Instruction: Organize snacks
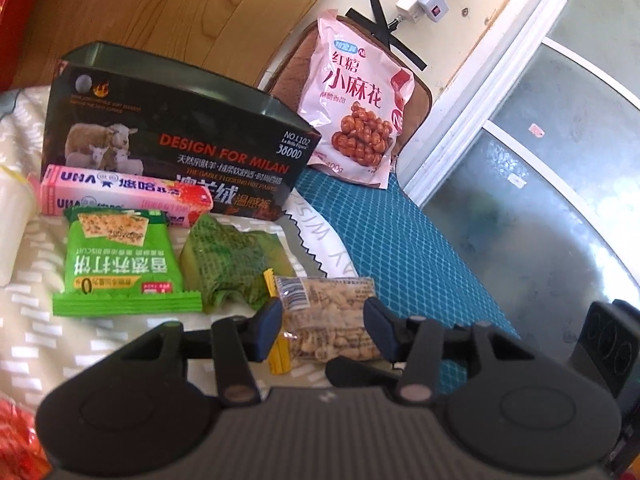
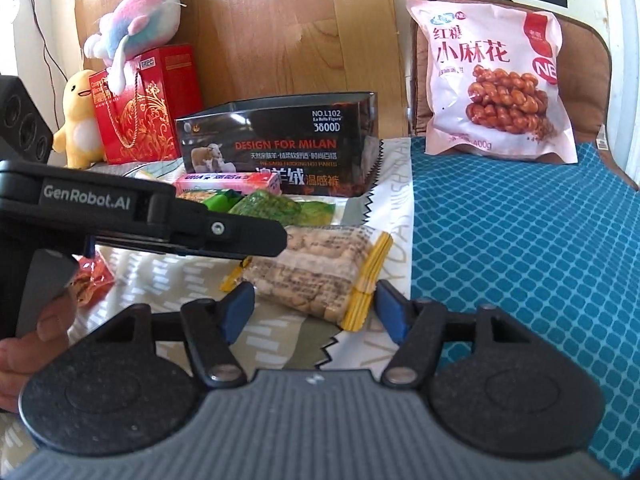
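Note:
A clear packet of peanuts (image 1: 328, 312) (image 2: 312, 268) with yellow sealed ends lies flat on a white patterned paper bag (image 2: 394, 208). My left gripper (image 1: 322, 320) straddles it, blue pads on either side, not visibly pressing, so it is open. In the right wrist view the left gripper (image 2: 272, 240) reaches in from the left over the packet's far end. My right gripper (image 2: 314, 308) is open around the packet's near end, one pad beside each yellow seal. Behind lie a green biscuit packet (image 1: 124, 264), a green mesh-print packet (image 1: 228, 260) and a pink candy box (image 1: 120, 196).
A black open-topped box (image 1: 172, 132) (image 2: 280, 140) stands behind the snacks. A big pink snack bag (image 1: 356, 104) (image 2: 496, 76) leans on a brown cushion over a blue mat (image 2: 520, 260). A red gift bag (image 2: 144, 108) and plush toys (image 2: 136, 12) stand at the left.

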Motion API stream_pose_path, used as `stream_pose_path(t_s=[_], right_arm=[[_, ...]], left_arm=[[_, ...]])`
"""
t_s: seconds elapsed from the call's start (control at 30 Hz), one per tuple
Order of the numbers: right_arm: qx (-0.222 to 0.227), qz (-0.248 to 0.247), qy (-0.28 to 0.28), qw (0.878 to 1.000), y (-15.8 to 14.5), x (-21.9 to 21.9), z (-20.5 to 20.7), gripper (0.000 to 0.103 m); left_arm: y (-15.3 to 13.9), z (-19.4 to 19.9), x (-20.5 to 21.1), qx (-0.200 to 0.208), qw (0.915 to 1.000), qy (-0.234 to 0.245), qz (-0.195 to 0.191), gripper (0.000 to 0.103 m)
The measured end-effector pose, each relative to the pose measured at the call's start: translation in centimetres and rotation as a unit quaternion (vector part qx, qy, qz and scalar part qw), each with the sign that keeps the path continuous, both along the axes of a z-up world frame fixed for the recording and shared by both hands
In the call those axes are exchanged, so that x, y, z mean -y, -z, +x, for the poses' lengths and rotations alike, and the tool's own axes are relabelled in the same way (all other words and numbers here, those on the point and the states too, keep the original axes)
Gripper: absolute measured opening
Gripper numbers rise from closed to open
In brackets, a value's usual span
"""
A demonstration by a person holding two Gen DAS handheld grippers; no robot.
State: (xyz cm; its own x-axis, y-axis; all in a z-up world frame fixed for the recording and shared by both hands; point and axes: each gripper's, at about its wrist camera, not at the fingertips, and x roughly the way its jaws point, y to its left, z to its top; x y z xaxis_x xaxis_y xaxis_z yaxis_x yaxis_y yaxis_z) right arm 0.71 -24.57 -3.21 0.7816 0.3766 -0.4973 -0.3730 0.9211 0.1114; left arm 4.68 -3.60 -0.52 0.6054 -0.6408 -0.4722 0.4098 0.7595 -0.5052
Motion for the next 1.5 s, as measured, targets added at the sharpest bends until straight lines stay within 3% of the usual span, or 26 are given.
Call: stream_pose_path(t_s=[0.07, 0.13, 0.3, 0.53, 0.77, 0.97, 1.1, 1.33, 1.5], right_arm=[[-0.001, 0.005, 0.001, 1.000, 0.0, 0.2, 0.1, 0.067], [0.003, 0.004, 0.000, 1.000, 0.0, 0.2, -0.1, 0.057], [0.025, -0.006, -0.022, 0.999, -0.2, -0.4, -0.8, 0.047], [0.014, -0.005, -0.024, 1.000, -0.1, -0.3, -0.4, 0.052], [0.010, -0.003, -0.018, 1.000, 0.0, -0.3, -0.4, 0.057], [0.013, -0.012, -0.022, 1.000, 0.0, -0.5, -0.5, 0.049], [0.019, -0.016, -0.023, 0.999, -0.1, -0.5, -0.7, 0.047], [0.015, -0.012, -0.024, 1.000, -0.1, -0.4, -0.6, 0.048], [0.012, -0.007, -0.024, 1.000, 0.0, -0.3, -0.5, 0.051]], left_arm=[[-0.2, -0.4, 0.1, 0.012, 0.9999, -0.001, 0.006, 0.046], [-0.3, -0.6, 0.4, 0.022, 0.9997, 0.002, 0.011, 0.045], [-0.6, -1.3, 0.5, 0.048, 0.9987, 0.016, 0.008, 0.032], [-0.8, -1.6, 0.7, 0.055, 0.9982, 0.013, 0.019, 0.032], [-0.7, -1.4, 0.1, 0.052, 0.9986, -0.004, 0.012, 0.042], [-0.7, -1.5, 0.3, 0.051, 0.9985, -0.003, 0.018, 0.040], [-0.6, -1.5, 0.5, 0.053, 0.9984, 0.005, 0.020, 0.032], [-0.7, -1.6, 0.6, 0.053, 0.9984, 0.005, 0.021, 0.032], [-0.7, -1.6, 0.3, 0.054, 0.9984, 0.003, 0.017, 0.038]])
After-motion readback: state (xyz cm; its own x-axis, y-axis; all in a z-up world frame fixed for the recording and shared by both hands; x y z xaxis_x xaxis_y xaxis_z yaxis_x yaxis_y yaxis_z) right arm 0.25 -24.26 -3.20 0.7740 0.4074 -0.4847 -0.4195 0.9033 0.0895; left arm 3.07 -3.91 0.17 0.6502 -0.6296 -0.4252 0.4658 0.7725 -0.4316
